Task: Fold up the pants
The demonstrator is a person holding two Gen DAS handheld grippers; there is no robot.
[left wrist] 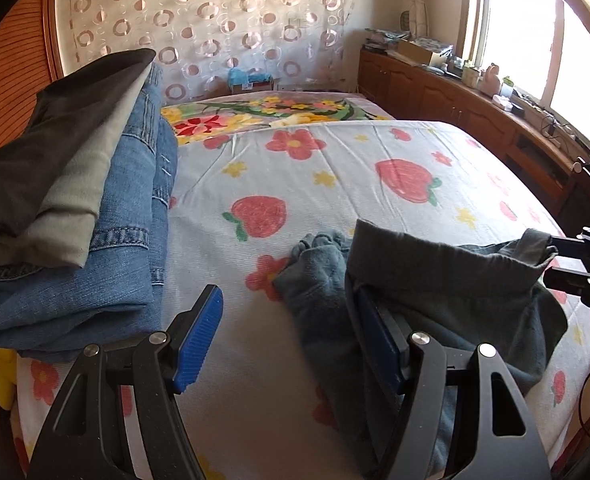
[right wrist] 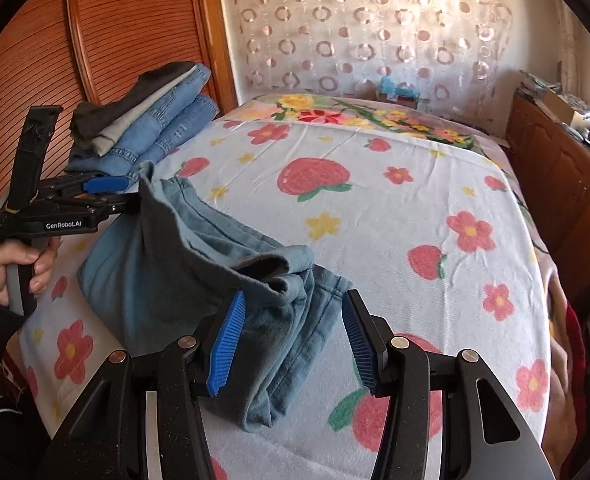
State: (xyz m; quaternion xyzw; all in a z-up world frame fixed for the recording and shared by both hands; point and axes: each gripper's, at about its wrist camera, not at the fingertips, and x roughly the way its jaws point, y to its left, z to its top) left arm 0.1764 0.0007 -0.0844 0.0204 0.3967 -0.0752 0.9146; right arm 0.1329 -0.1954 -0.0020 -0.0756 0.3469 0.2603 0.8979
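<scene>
The grey-blue pants [right wrist: 199, 276] lie bunched near the front edge of the bed [right wrist: 415, 208], toward its left front corner, on the strawberry-and-flower sheet. Part of the cloth is lifted off the sheet, and the rest trails down in a loose, partly doubled heap.

They look like soft, washed cotton or light denim: limp, light enough for one gripper to carry, and not slippery. I judge they will sag and crumple wherever they are not supported, so a fold will only stay straight if both ends of an edge are held taut. The thick hemmed edge, where several layers meet, seems the surest place to pinch; a single thin layer would likely slide out or drag the others askew.

The left gripper [left wrist: 291, 344] points forward and low over the sheet. Its jaws stand wide apart: the left pad [left wrist: 199, 340] is bare, while the cloth is draped over the right finger, hanging on it rather than pinched. In the right wrist view the person's left hand [right wrist: 13, 268] grips the handle at the left front corner.

The right gripper [right wrist: 295, 344] hovers just above the raised fold, its blue pads apart on either side of the cloth and clamped on nothing.

A stack of folded jeans [left wrist: 107, 216] sits at the left edge of the bed.
</scene>
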